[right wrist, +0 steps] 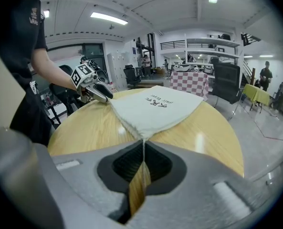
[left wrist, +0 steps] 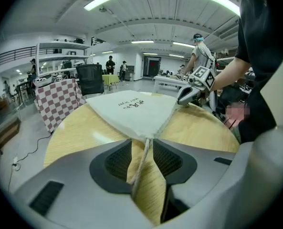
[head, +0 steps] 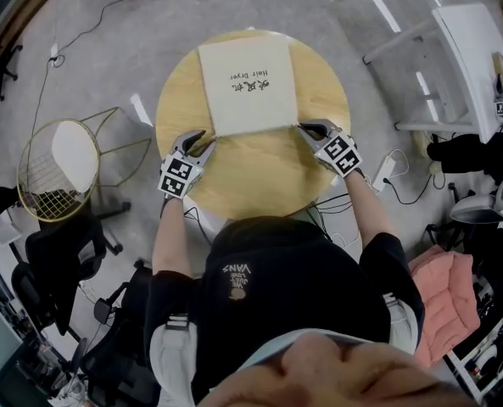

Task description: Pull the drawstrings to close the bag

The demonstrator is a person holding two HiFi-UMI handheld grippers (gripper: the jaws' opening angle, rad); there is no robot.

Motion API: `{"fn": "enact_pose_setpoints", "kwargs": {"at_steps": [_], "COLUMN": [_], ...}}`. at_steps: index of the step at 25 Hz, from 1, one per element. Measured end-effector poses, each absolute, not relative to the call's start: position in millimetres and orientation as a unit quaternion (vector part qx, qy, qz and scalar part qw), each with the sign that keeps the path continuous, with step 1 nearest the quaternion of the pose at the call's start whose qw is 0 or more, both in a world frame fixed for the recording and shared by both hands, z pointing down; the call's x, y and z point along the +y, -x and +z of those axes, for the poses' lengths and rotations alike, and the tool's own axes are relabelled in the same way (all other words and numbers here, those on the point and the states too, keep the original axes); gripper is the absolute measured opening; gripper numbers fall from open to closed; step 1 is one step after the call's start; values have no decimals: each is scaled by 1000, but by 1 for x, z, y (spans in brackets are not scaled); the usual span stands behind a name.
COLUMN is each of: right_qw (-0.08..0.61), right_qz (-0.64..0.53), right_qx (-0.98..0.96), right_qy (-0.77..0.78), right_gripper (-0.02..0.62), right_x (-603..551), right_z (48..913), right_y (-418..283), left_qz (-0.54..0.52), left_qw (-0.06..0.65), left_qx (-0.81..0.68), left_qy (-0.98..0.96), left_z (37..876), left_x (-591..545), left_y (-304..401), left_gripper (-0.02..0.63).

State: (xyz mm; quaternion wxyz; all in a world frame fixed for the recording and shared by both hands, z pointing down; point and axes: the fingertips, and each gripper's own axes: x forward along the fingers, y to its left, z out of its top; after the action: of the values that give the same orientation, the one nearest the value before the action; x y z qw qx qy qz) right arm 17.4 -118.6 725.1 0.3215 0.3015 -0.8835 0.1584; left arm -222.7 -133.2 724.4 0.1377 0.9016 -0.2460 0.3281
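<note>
head view: white drawstring bag [head: 248, 86] lies flat on the round table [head: 259, 176], upper middle. left claw [head: 202, 141] is spread, left string [left wrist: 142, 159] loose between. right claw [head: 307, 128] pinches right string [right wrist: 143, 149]. bag mouth looks unclosed; all the pulling is left.

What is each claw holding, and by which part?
The right claw pinches the bag by its right drawstring, just off the corner. The left claw is open; the left drawstring lies loose between its jaws, ungripped.
</note>
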Motion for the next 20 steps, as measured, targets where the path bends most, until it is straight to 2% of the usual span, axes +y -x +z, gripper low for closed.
{"fn": "enact_pose_setpoints", "kwargs": {"at_steps": [6, 9, 11, 20], "right_qw": [319, 318, 317, 314], "right_qz": [161, 161, 162, 163], "right_qx": [-882, -882, -882, -881], "right_qy": [-307, -309, -310, -315], "right_gripper": [8, 8, 8, 8], "right_x": [-116, -116, -116, -118], "right_z": [725, 724, 724, 722], "right_y": [-16, -16, -16, -15], "left_qz": [344, 353, 355, 376], "left_qw": [139, 137, 137, 130], "left_qx": [-232, -229, -227, -215], "left_qy": [-899, -897, -897, -892], "left_z": [731, 733, 734, 738], "left_x": [-128, -128, -128, -125], "left_y": [218, 218, 217, 216], "left_gripper": [140, 74, 54, 41]}}
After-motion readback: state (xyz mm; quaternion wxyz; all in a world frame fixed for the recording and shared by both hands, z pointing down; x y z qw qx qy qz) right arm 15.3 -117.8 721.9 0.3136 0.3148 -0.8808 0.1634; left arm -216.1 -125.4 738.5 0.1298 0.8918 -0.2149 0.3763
